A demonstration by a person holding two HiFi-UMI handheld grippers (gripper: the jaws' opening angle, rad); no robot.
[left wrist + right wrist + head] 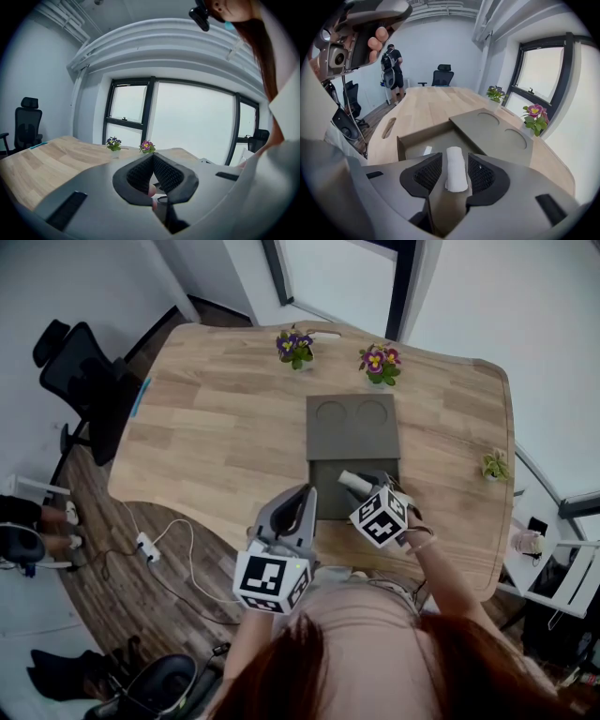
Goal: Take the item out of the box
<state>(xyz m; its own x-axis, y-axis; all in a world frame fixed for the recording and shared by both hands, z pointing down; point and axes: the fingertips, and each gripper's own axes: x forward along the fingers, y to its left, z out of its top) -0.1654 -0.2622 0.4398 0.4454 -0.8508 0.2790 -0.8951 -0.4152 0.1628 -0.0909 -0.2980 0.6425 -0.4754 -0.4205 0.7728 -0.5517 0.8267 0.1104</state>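
Lengthwise between the pads of the right tongs (455,157): one white roll (456,169), a sliver of gap on each side. Tongs spread wide there, pressing on nothing. Roll over the tray of the open grey box (411,137), toward its right front part; resting or lifted, cannot tell. Left tongs (153,158) closed tip to tip, nothing between the pads, held off the box's left front corner at the near edge of the wooden counter (216,427).

Only in the head view: both tongs at once, a small green plant (494,465) well right of the box, a black office chair (84,381) well left of it. Only in the right gripper view: the roll's fit between the pads, and a person (391,65) standing far beyond the box. In the left gripper view: windows and flowers, none of the box's inside.

Counted: one box; one flat lid (352,426) adjoining its far side, with two round recesses; one roll; two flowering pots beyond the lid, a purple-flowered pot (295,345) and a pink-flowered pot (379,360).
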